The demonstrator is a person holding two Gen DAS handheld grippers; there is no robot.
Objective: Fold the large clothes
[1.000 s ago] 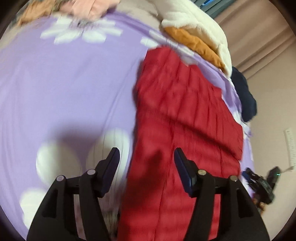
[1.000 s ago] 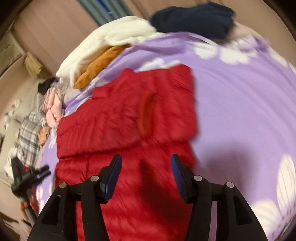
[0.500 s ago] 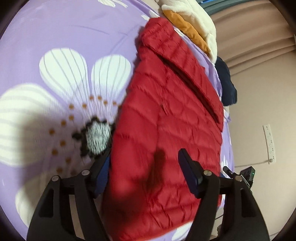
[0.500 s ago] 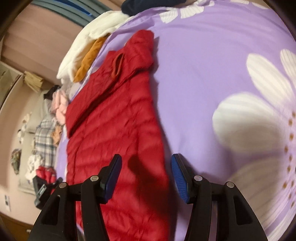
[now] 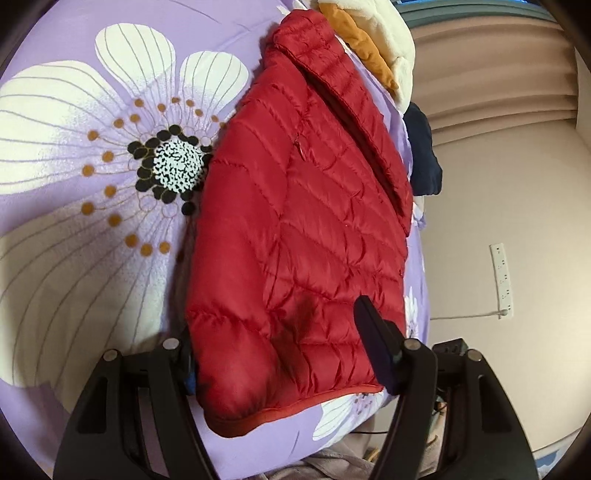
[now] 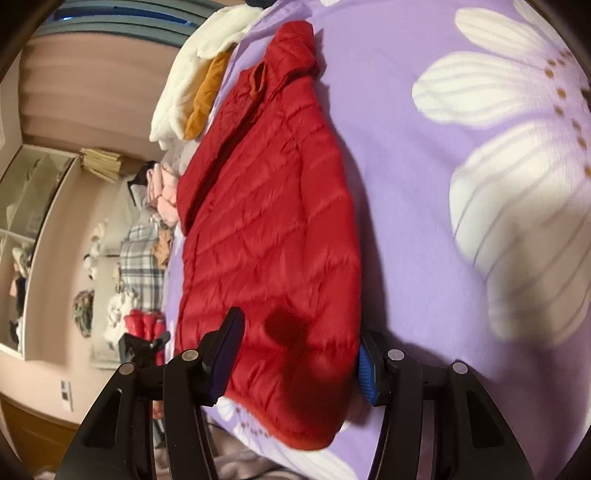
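Red quilted fabric: 1 padded jacket (image 5: 306,229), laid flat on a purple bedspread (image 5: 74,280) printed with large white flowers. A narrow folded flap is seen along the jacket's far side, and the hem is turned toward both cameras.

Left gripper (image 5: 280,354): fingers spread wide, set astride the hem corner. The left finger is tucked at the jacket's outer edge, against the bedspread; the right finger (image 5: 373,347) is seen above the quilting. Nothing is pinched.

Right gripper (image 6: 299,354): likewise wide open, straddling the opposite hem corner, 1 blue pad (image 6: 365,365) at the jacket's edge and the other (image 6: 225,354) over the fabric. No cloth is clamped.

Beyond the jacket's far end: 1 white fleece (image 5: 388,33) with an orange garment (image 5: 365,55) tucked against it, and 1 dark navy garment (image 5: 424,155) beside them at the bed's edge. A heap of mixed clothes (image 6: 147,236), a plaid piece among them, is recorded in the right wrist view.
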